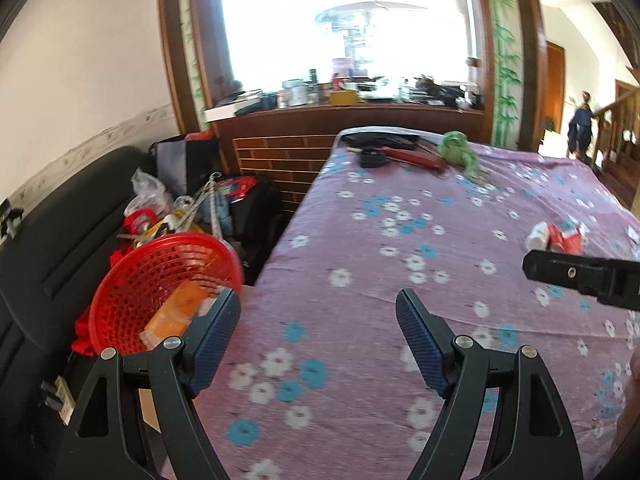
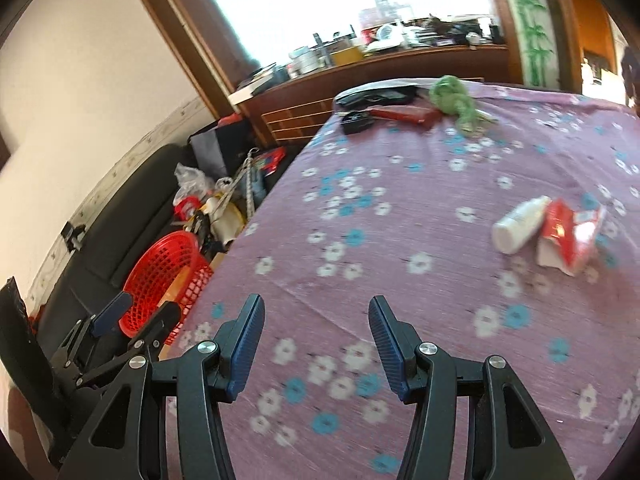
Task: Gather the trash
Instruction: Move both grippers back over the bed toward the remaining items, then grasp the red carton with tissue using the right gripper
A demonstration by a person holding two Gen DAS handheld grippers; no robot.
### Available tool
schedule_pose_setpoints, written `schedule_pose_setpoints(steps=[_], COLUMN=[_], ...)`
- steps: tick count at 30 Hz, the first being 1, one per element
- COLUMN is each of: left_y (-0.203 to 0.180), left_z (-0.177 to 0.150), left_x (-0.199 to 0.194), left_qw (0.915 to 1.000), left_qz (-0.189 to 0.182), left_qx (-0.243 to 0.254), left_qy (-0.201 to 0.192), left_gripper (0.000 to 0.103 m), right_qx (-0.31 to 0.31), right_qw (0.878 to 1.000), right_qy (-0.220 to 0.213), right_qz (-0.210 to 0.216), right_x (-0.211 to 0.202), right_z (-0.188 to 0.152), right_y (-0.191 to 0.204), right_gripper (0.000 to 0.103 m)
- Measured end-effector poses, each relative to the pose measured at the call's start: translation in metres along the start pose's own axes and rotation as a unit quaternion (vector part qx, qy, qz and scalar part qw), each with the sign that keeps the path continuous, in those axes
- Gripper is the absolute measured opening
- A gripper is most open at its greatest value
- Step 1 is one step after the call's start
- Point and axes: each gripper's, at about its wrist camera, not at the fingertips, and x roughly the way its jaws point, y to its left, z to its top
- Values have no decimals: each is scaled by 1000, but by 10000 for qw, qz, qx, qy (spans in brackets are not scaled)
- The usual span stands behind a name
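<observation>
left gripper [image 1: 318, 316]: jaws open, nothing in them, over the left edge of the bed with the purple flowered sheet [image 1: 400, 240] | right gripper [image 2: 316, 322]: jaws open, nothing in them | white plastic bottle [image 2: 518, 224] and red-and-white crumpled wrapper [image 2: 568, 236]: touching, near the bed's right edge | round red plastic basket [image 1: 160, 292]: beside the left edge, orange pack inside

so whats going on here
A person is clearing trash off a table with a gripper in each hand. Both the left gripper and the right gripper hang over the purple flowered cloth with jaws open and empty. A white bottle and a red wrapper lie uncollected. The red basket beside the table holds an orange packet.
</observation>
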Motion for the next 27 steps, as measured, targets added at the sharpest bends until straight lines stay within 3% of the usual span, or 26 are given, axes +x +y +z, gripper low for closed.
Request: schedule_pose_setpoints(steps=[9, 16, 20, 25, 26, 27], left_y=[-64, -100, -110, -120, -121, -121], left_z=[2, 11, 18, 25, 27, 28], left_x=[-5, -1, 2, 9, 12, 15], left_qw=[9967, 9866, 9815, 9803, 9802, 9801], left_qz=[-553, -1353, -1617, -1595, -1589, -1582], left_qx=[579, 761, 803, 939, 945, 944], left_qy=[153, 502, 642, 687, 708, 740], left_gripper=[79, 79, 79, 79, 79, 79], right_qx=[688, 1520, 1841, 2180, 2188, 2200], right_qw=[9959, 9814, 9755, 9675, 9662, 9649], right_qy=[-313, -373, -131, 298, 356, 386], right_qz=[-507, -1110, -1197, -1248, -1313, -1384], right_x=[-49, -72, -58, -13, -5, 2], right_z=[2, 18, 34, 49, 51, 51], right_y=[-82, -158, -186, -208, -211, -213], right_gripper=[59, 59, 59, 58, 56, 46])
